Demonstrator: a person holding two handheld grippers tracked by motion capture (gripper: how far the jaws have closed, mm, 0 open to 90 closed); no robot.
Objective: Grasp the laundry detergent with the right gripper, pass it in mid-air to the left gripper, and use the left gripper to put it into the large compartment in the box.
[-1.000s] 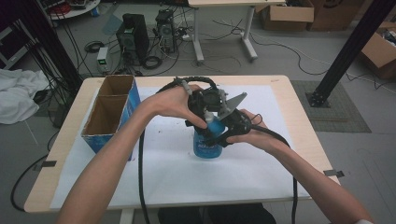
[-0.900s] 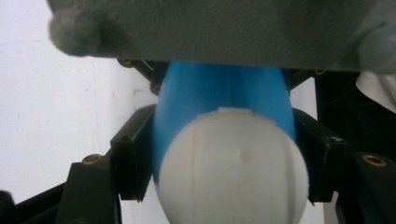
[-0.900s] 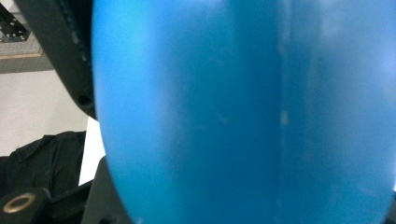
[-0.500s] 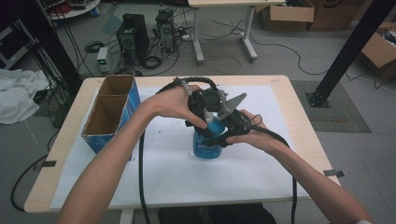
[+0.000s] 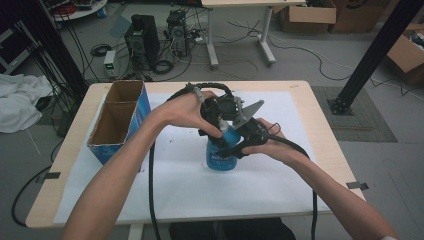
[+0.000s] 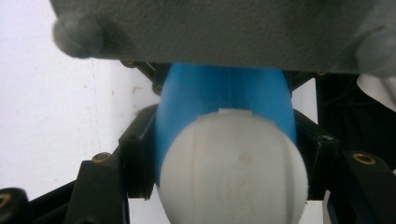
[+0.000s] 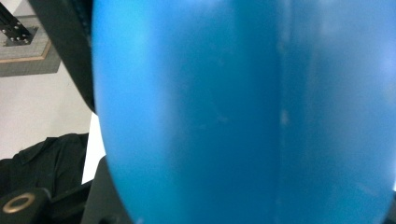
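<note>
Both grippers on blue bottle [image 5: 220, 155], white cap [image 6: 232, 170].
No shift since a second ago: left gripper [image 5: 218, 131] jaws hug cap; right gripper [image 5: 235, 148] jaws clamp body. Stalled.

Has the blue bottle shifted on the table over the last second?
No. The blue bottle sits at the same spot relative to the cardboard box in the high view.

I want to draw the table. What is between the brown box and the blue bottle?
In the high view, the person's left forearm and a black cable cross the white sheet between the cardboard box and the blue bottle.
</note>
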